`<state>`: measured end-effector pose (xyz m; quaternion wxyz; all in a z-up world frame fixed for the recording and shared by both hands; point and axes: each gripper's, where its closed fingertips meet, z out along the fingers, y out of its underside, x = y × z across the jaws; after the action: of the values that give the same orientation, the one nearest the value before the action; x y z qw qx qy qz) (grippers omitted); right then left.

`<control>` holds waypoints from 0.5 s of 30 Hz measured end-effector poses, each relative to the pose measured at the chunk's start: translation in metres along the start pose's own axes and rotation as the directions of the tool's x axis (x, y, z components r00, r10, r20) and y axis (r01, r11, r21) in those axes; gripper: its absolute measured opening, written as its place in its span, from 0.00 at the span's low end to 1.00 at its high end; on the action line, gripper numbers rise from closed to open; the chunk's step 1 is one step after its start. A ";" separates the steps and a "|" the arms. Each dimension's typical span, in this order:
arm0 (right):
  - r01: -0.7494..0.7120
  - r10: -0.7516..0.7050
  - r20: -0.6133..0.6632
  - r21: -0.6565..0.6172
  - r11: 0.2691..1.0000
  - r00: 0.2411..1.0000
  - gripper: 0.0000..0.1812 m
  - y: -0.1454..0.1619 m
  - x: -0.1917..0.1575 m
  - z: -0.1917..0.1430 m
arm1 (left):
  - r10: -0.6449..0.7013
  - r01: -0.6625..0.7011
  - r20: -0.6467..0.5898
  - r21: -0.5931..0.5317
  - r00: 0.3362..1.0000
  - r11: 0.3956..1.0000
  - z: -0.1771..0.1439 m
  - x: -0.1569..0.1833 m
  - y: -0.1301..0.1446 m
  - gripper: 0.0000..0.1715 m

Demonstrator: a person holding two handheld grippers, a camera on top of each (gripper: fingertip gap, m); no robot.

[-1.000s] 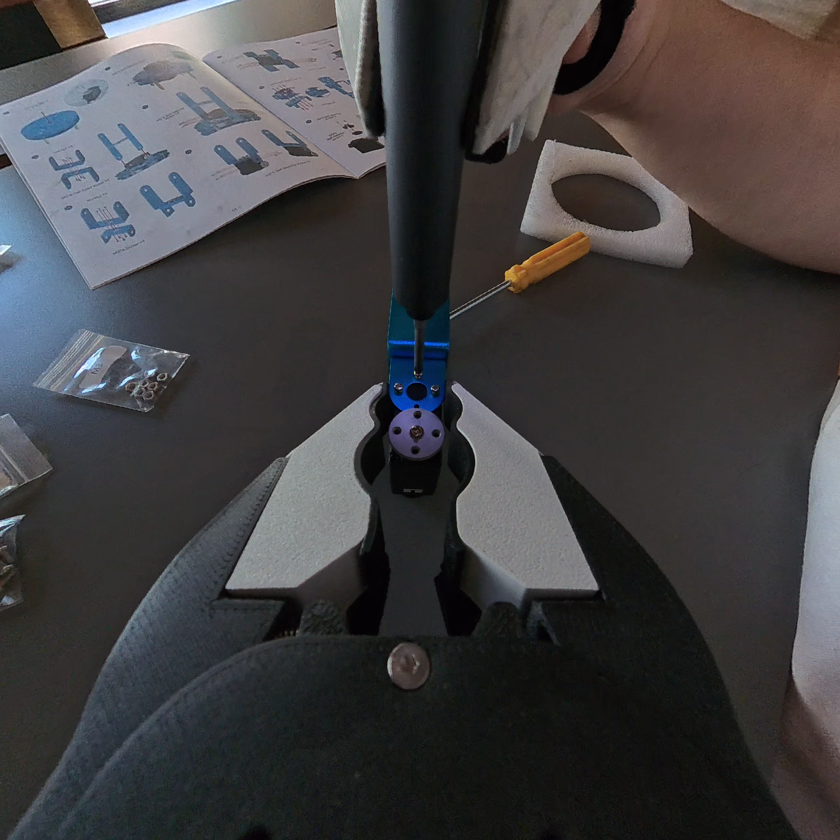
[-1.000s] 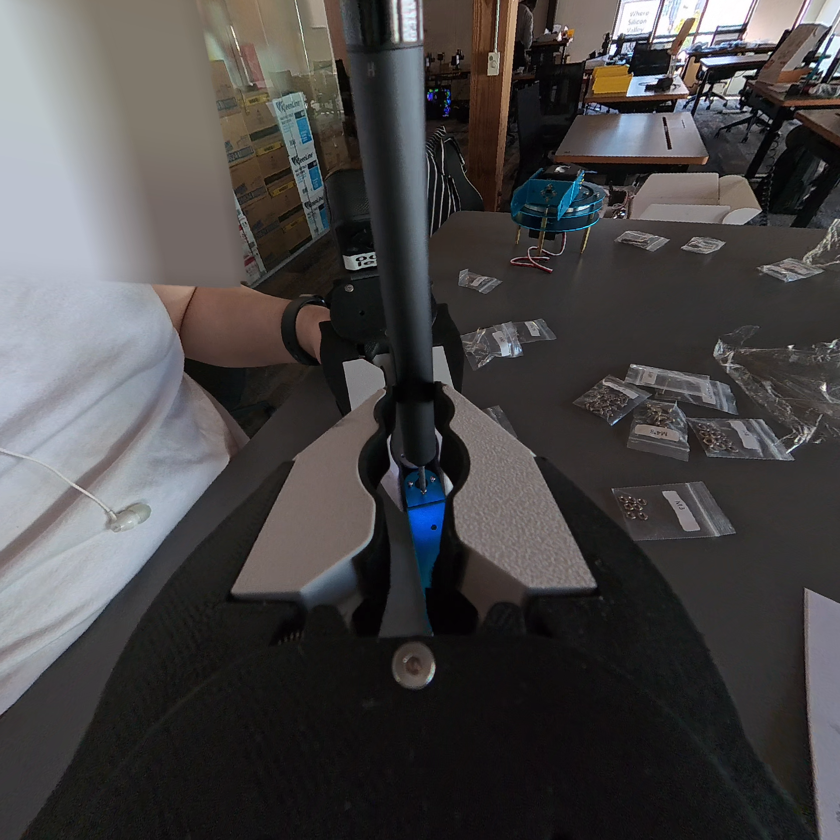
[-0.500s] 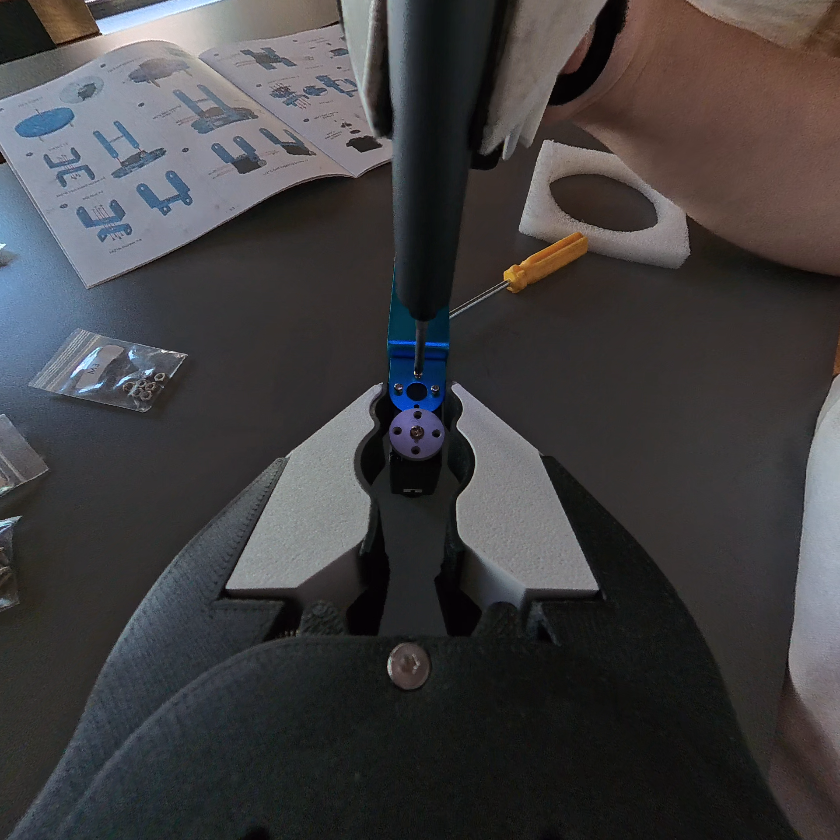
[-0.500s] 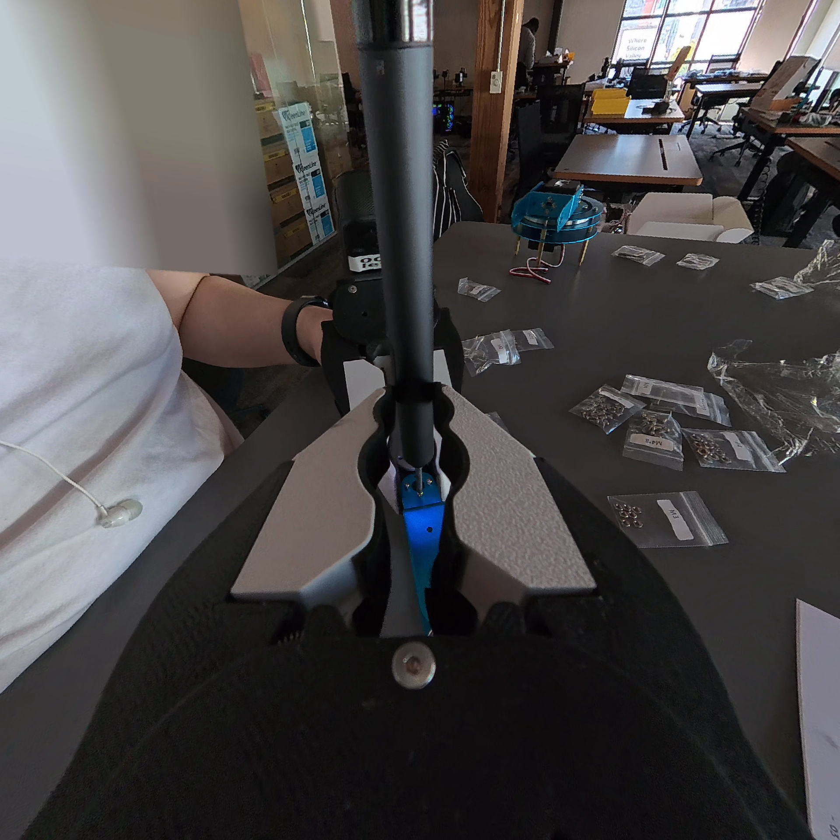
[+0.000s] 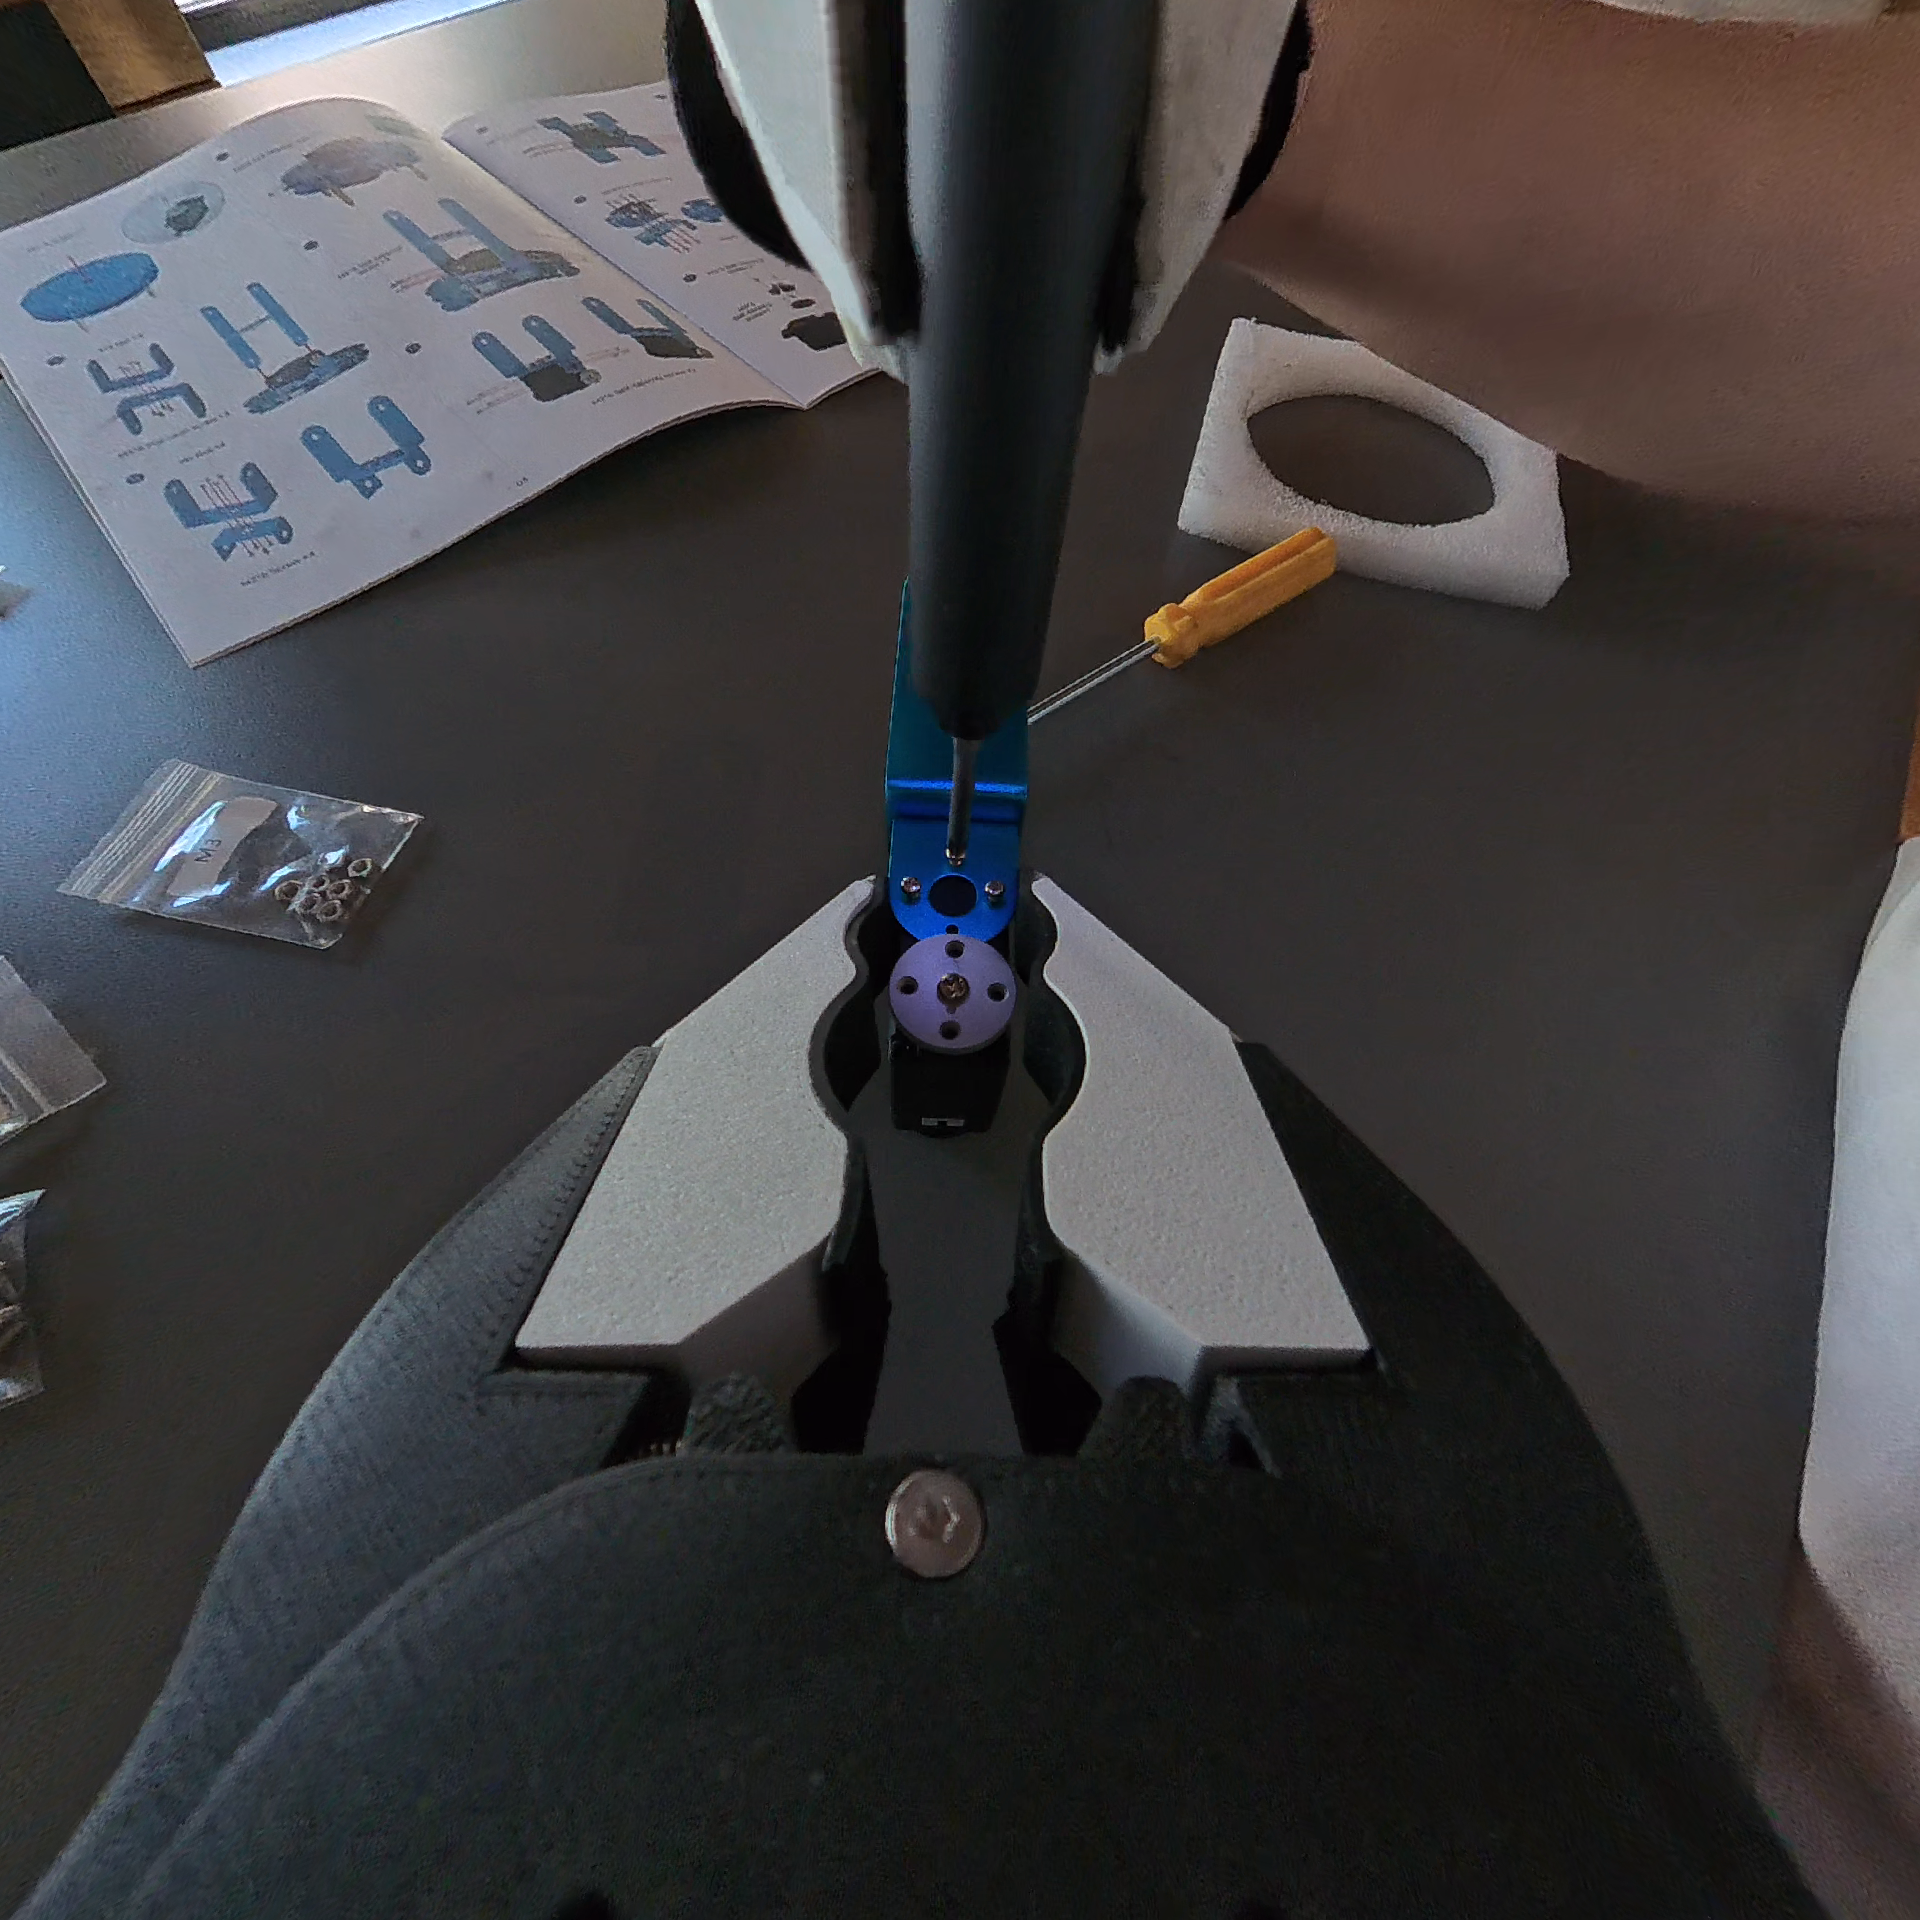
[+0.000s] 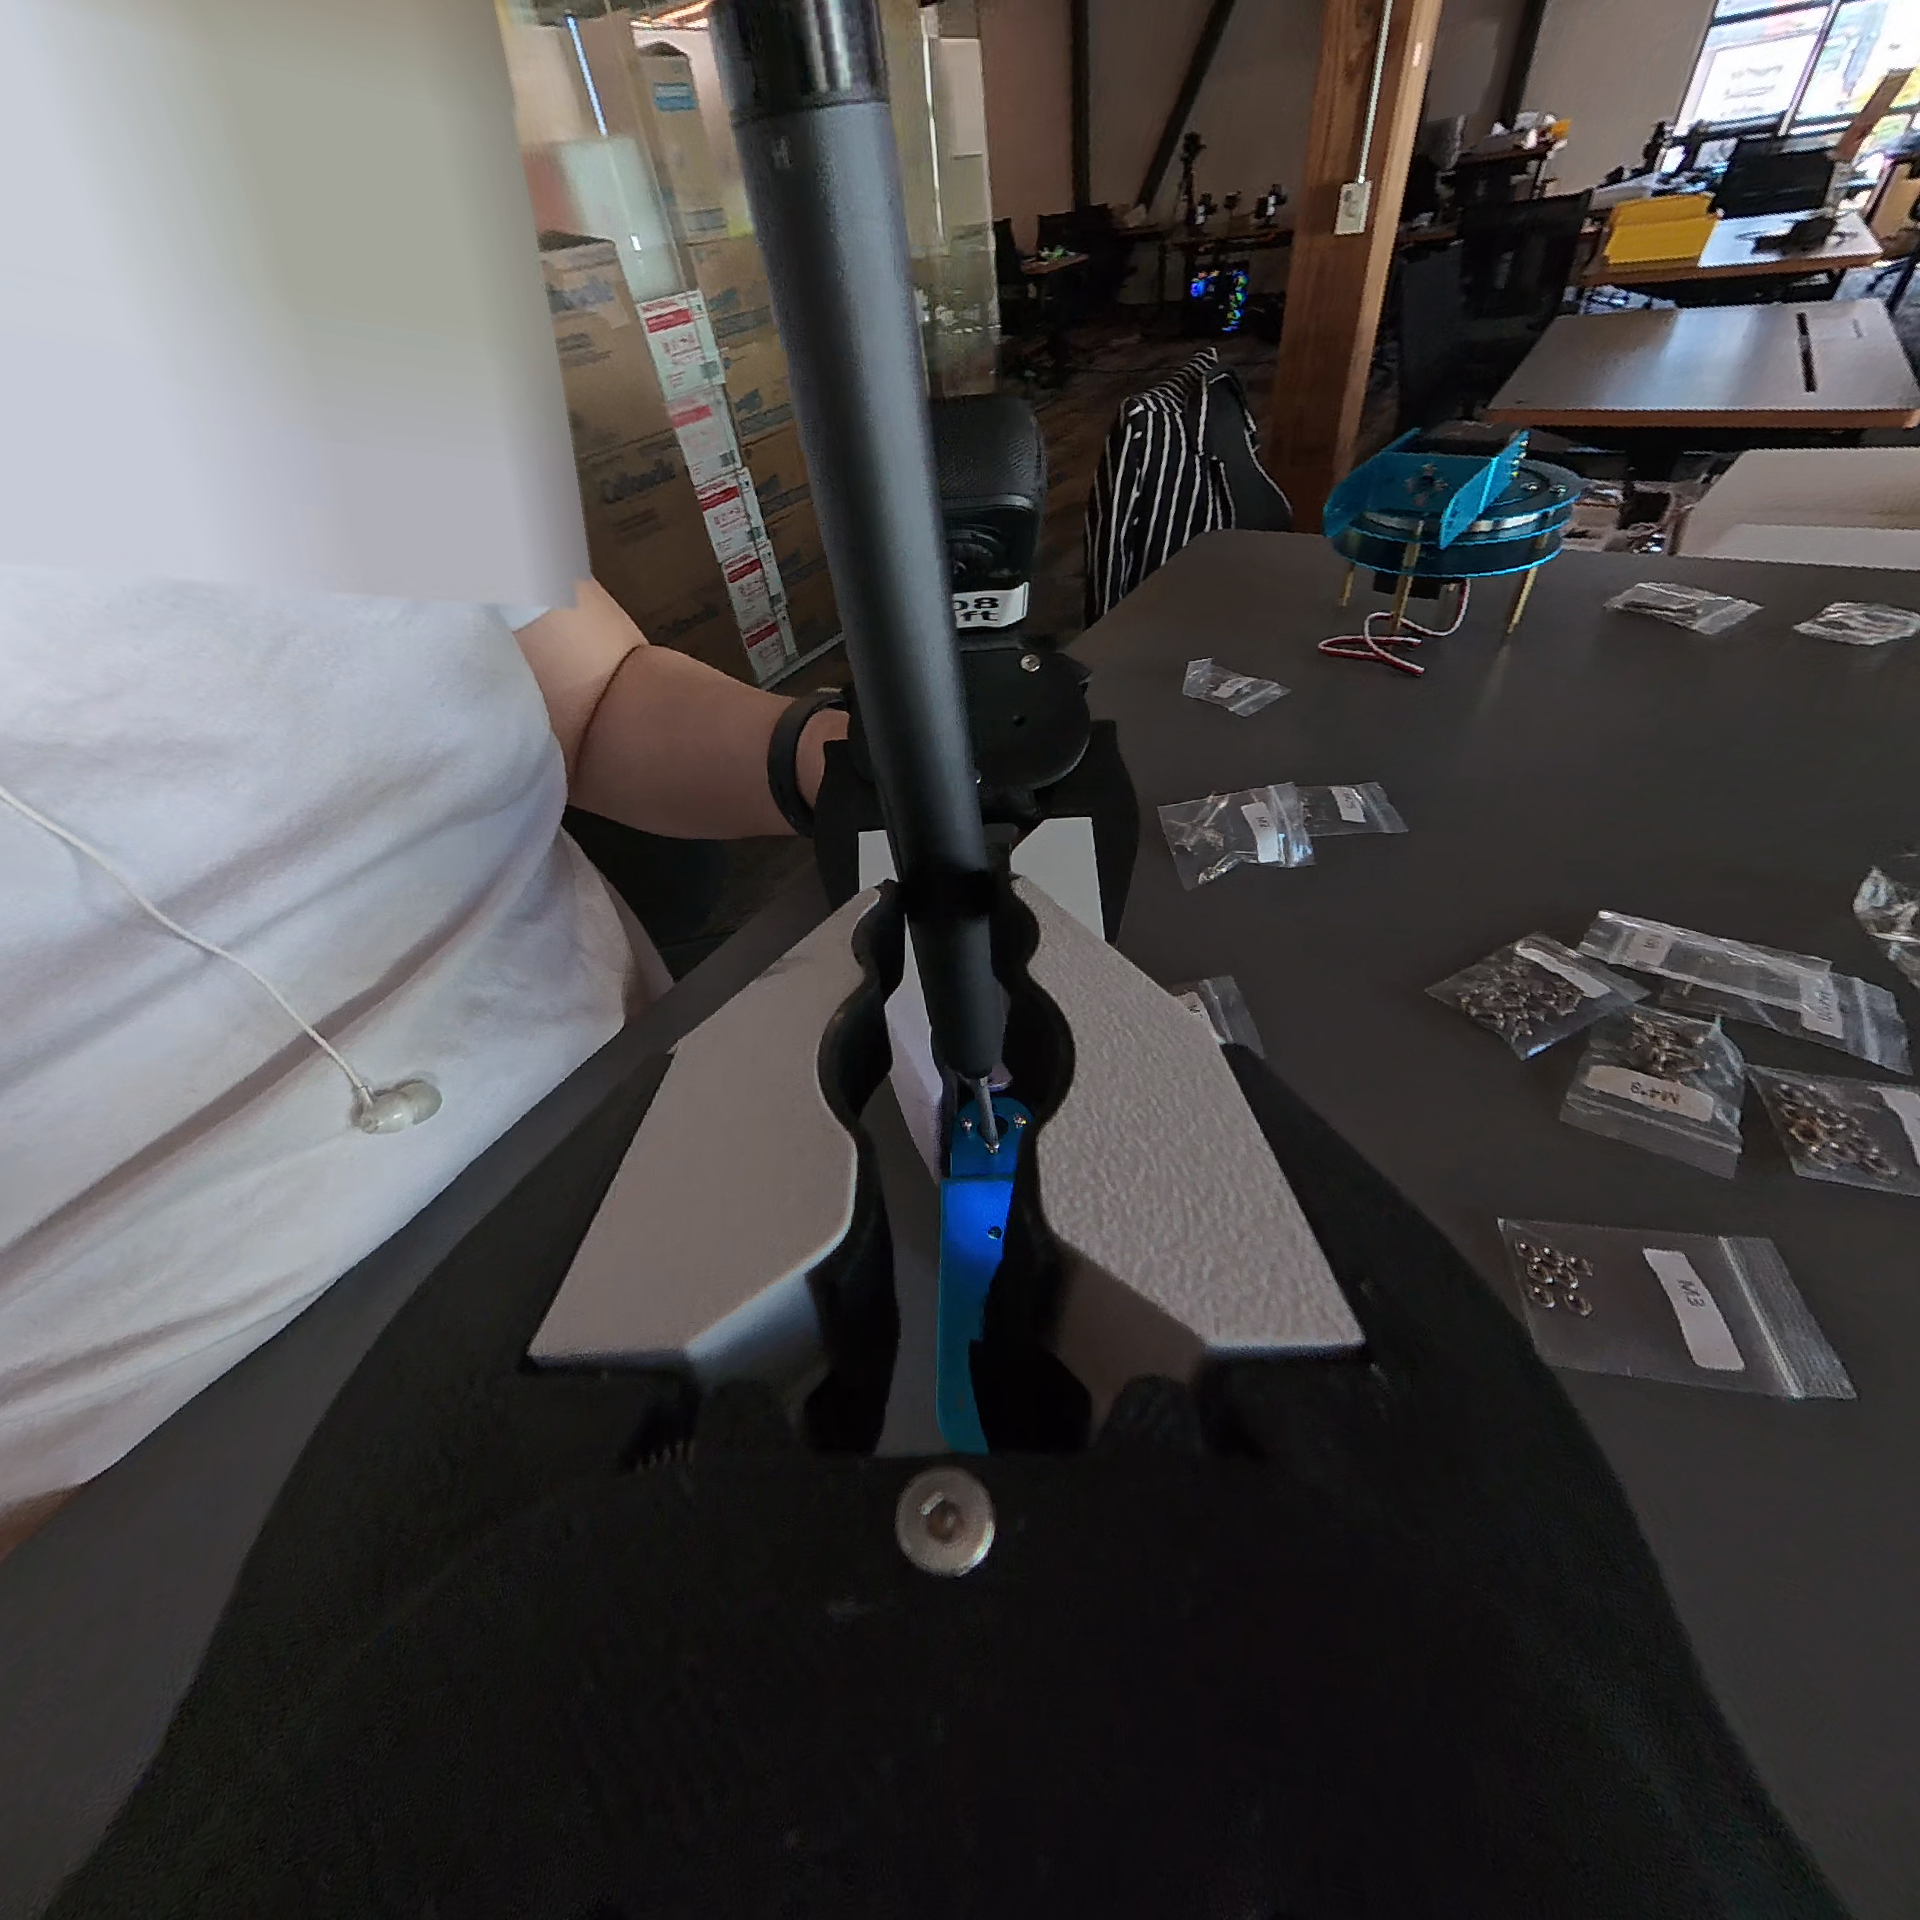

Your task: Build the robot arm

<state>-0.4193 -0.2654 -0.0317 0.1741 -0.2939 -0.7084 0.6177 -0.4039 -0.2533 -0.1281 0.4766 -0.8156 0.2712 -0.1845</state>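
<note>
The blue bracket [image 5: 956,831], fastened over a small black servo [image 5: 943,1091] with a lilac round horn [image 5: 951,990], sits pinched between the closed fingers of the left gripper [image 5: 951,966] above the dark table [image 5: 1455,935]. Its long axis runs away from that camera, the perforated flange facing up. Two small screws already sit either side of the flange's centre hole; a third is under the driver's bit, and whether it is fully seated cannot be told. The right gripper [image 6: 951,997] is clamped on the grey electric screwdriver [image 6: 862,520], which stands nearly upright, tip down on the flange. Beyond lie a bag of nuts [image 5: 249,852], a yellow screwdriver [image 5: 1226,603], a white foam frame [image 5: 1371,468] and an open instruction booklet [image 5: 364,343].
</note>
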 end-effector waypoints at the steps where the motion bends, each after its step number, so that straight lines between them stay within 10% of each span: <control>1: 0.015 -0.015 0.000 -0.001 1.000 1.000 0.09 0.000 0.000 0.000 | 0.000 0.000 0.000 0.001 1.000 1.000 0.000 0.000 0.000 0.13; 10: 0.004 -0.002 -0.098 0.018 1.000 0.995 0.09 0.000 0.005 -0.002 | -0.022 0.022 -0.004 0.005 1.000 1.000 0.000 0.001 0.000 0.13; 15: 0.025 -0.023 -0.142 0.013 1.000 0.990 0.09 0.001 0.004 -0.005 | -0.082 0.090 -0.063 0.133 0.995 0.987 -0.025 0.001 -0.027 0.29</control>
<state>-0.4192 -0.2594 -0.0318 0.2336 -0.3274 -0.6932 0.5981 -0.4101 -0.2603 -0.0921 0.5145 -0.7867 0.2362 -0.2461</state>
